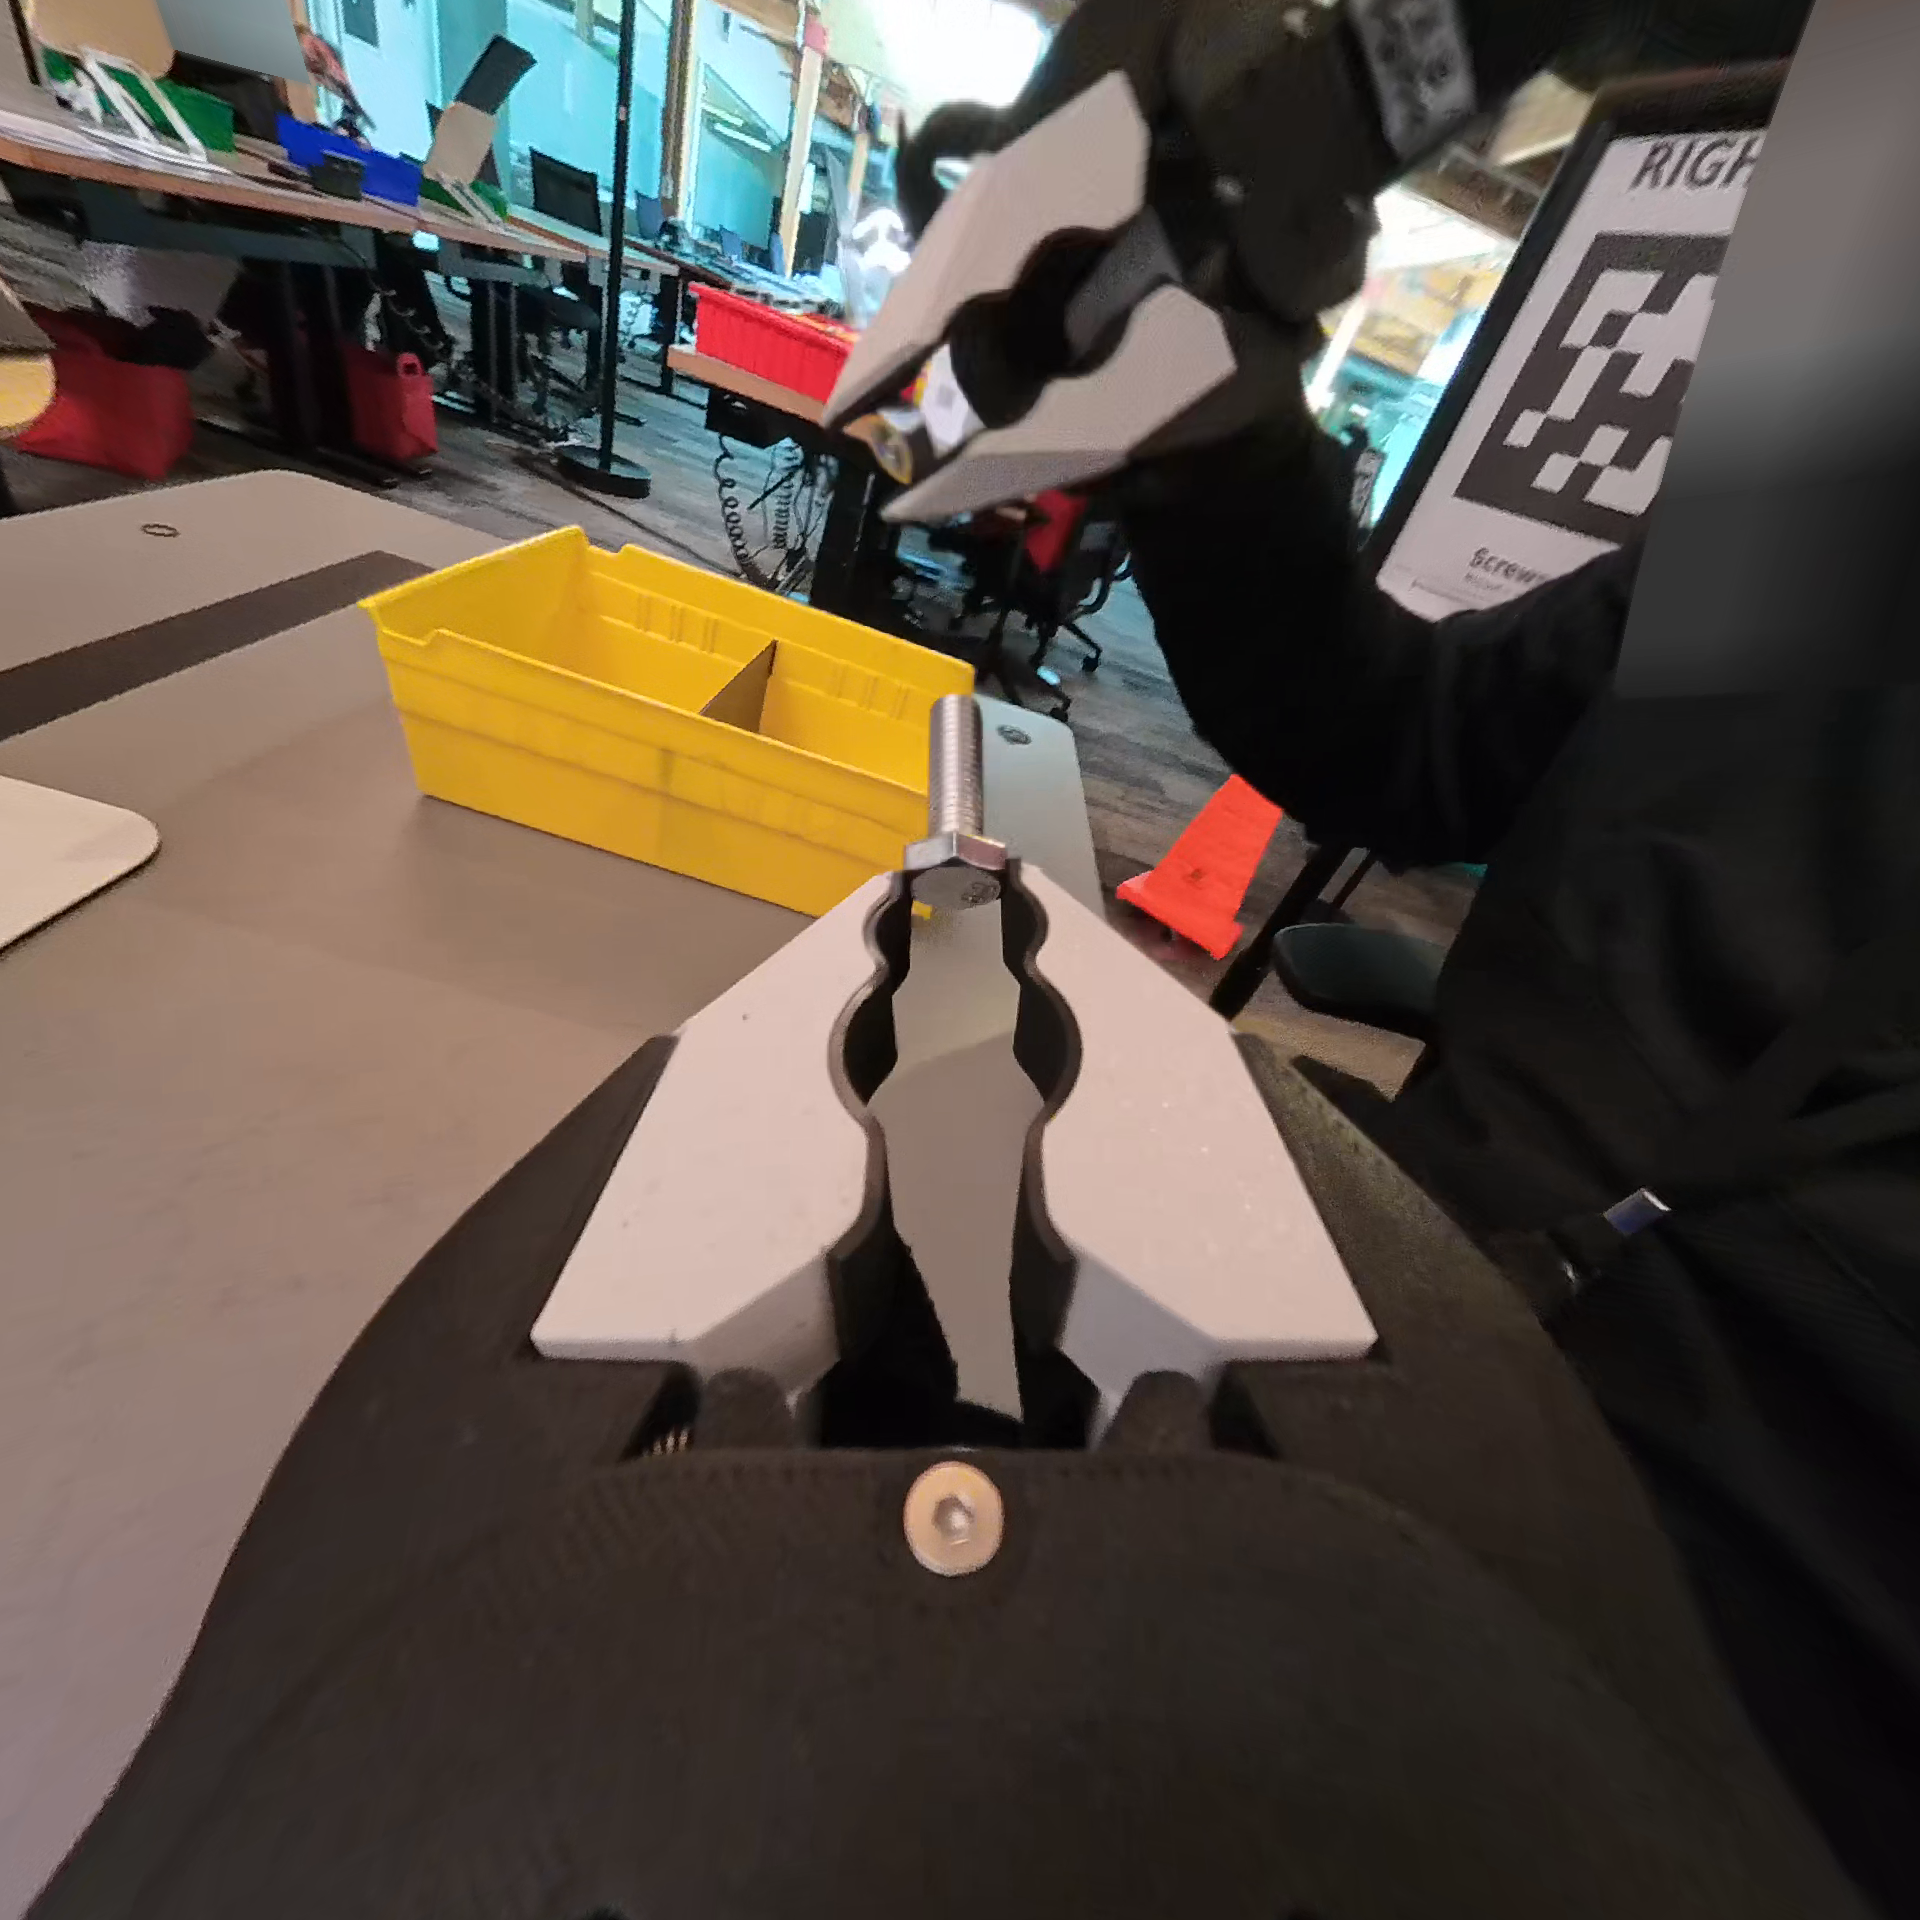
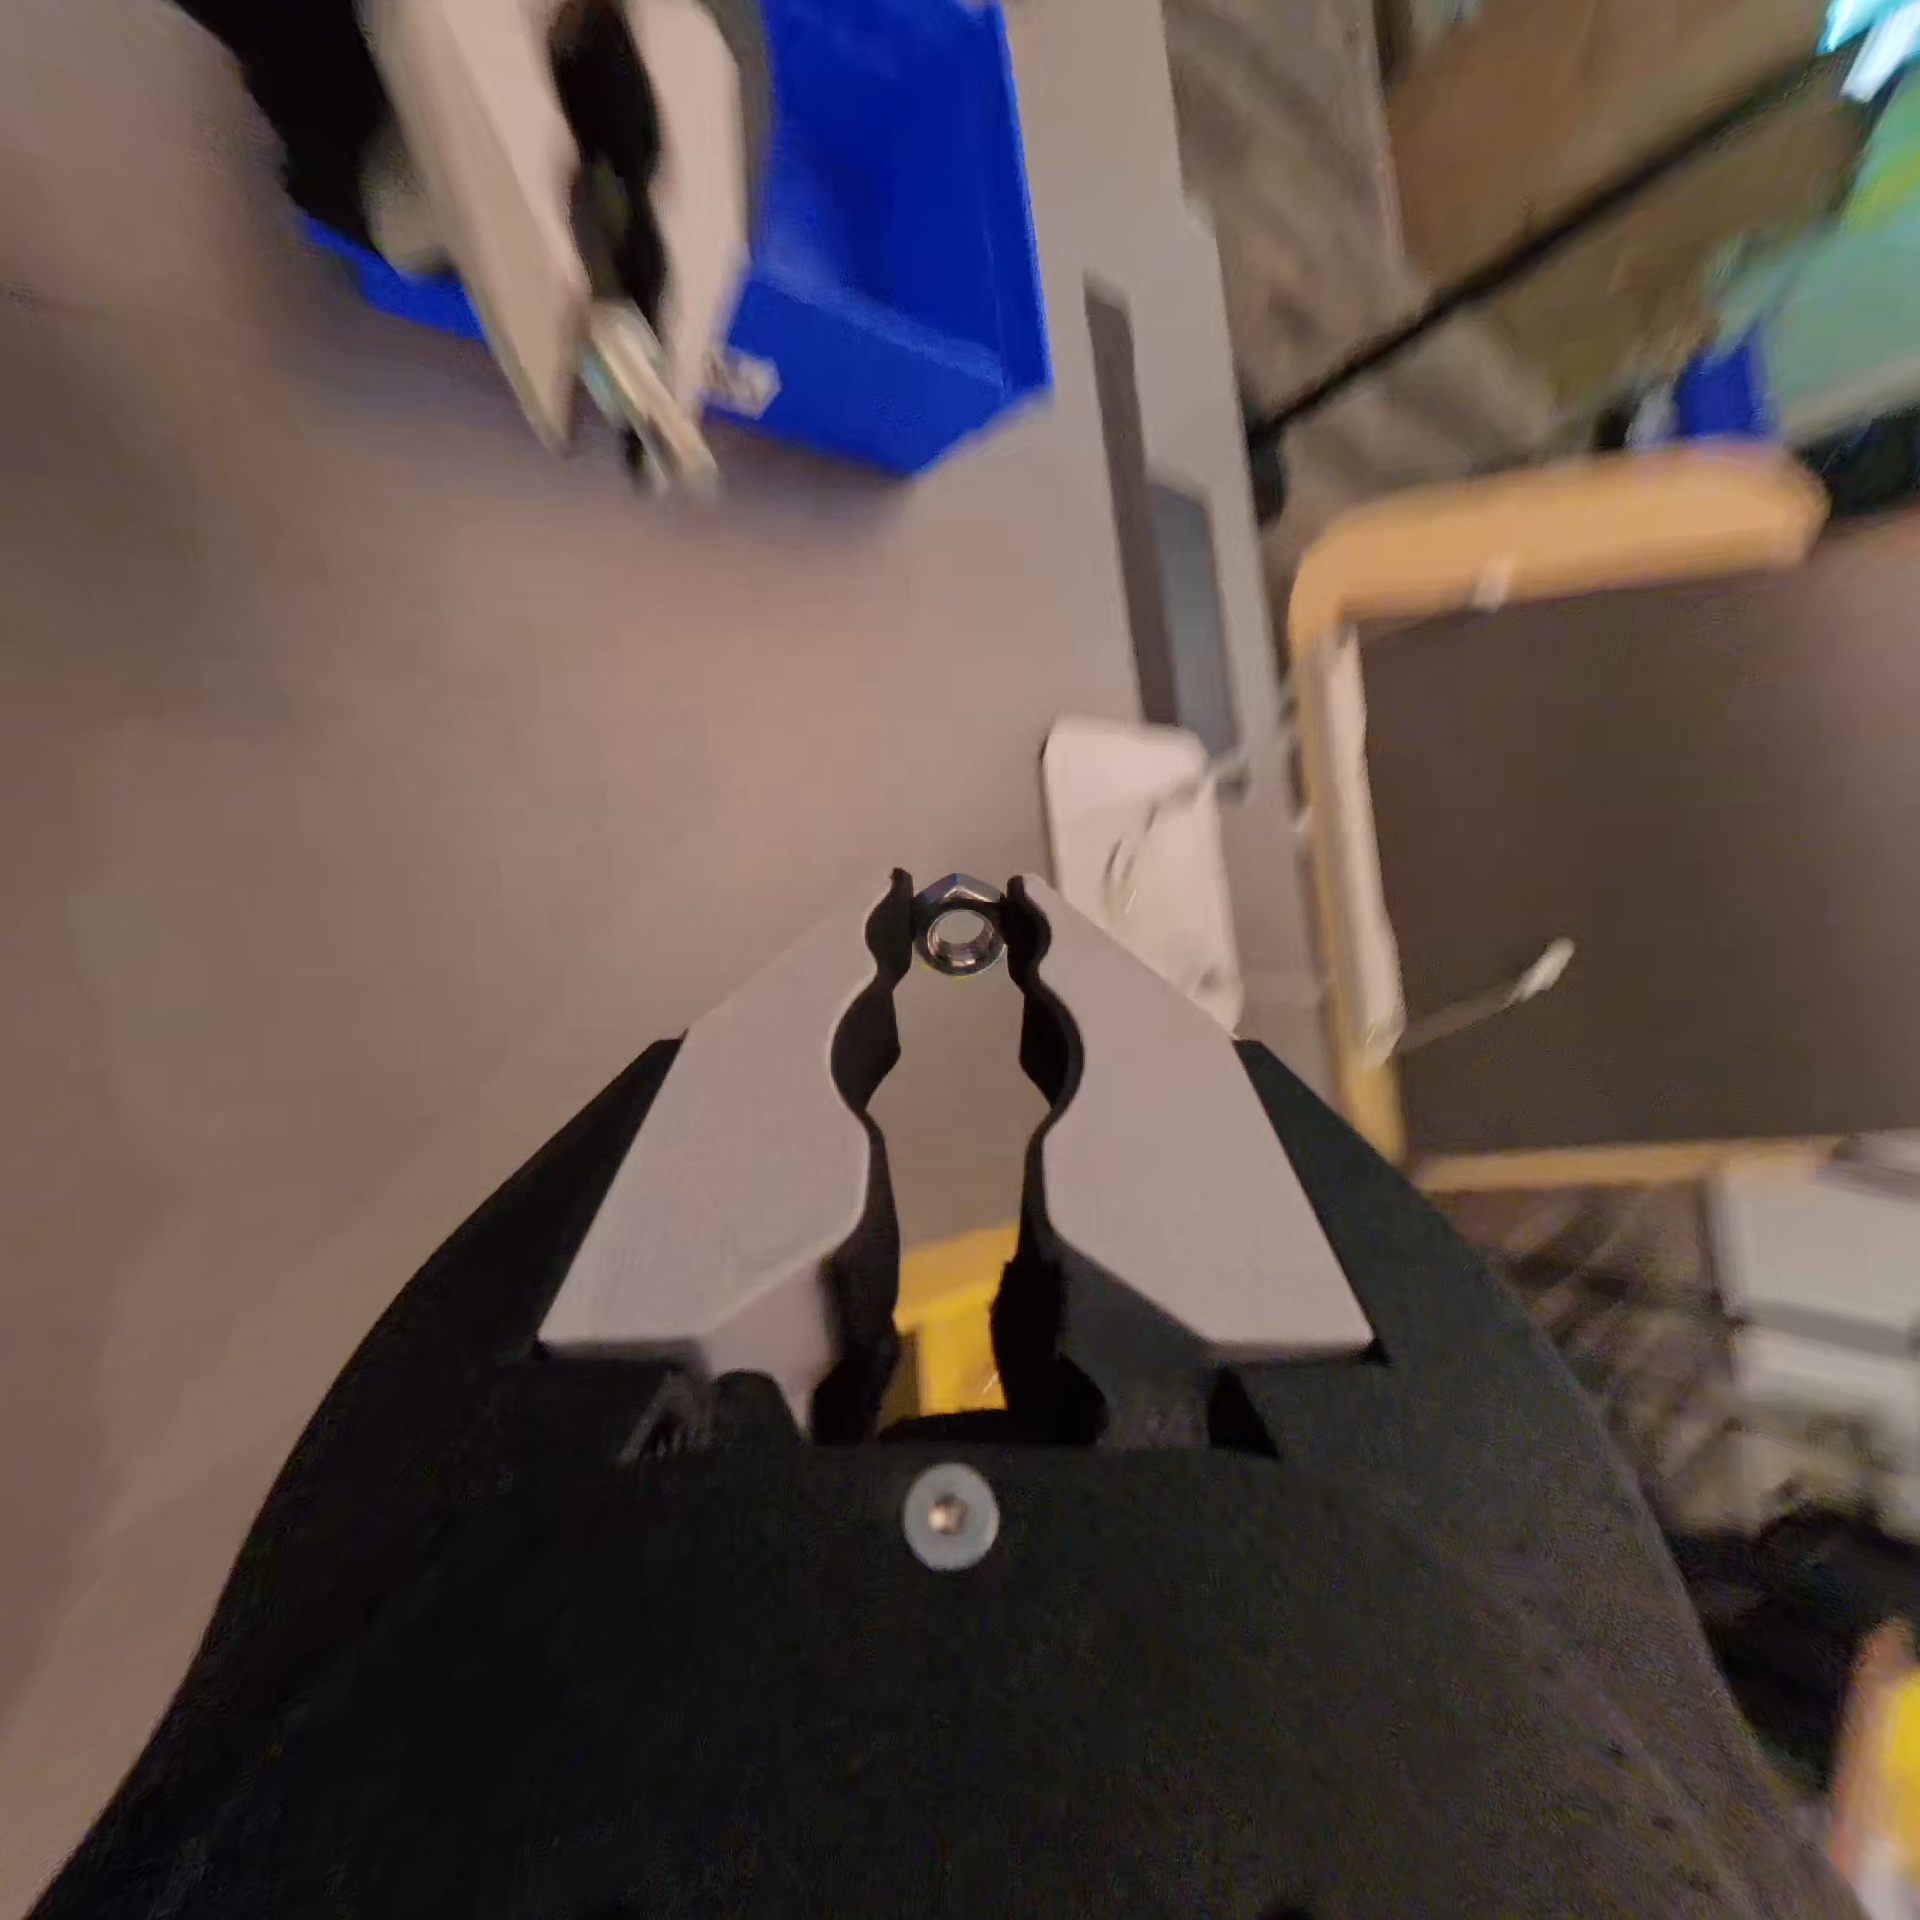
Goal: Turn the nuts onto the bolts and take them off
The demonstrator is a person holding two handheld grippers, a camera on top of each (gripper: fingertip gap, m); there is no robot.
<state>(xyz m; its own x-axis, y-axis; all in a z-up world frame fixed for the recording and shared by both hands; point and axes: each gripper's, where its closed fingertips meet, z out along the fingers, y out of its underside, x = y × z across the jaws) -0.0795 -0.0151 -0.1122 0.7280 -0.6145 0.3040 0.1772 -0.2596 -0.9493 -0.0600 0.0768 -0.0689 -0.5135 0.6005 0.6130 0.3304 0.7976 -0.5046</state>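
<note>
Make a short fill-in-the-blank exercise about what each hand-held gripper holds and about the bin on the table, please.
1. The left hand-held gripper grips a bolt by its ____.
2. The right hand-held gripper holds a small metal ____.
3. The bolt's threaded end points ____.
4. The bin behind the bolt in the left wrist view is ____ in colour.

Missing words: head; nut; up; yellow

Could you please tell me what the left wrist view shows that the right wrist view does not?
Only the left wrist view shows the yellow bin's divided interior and an orange cone. Only the right wrist view shows the nut's bore and a blue bin. Both show the left gripper pinching the bolt head and the right gripper raised above the grey table.
</note>
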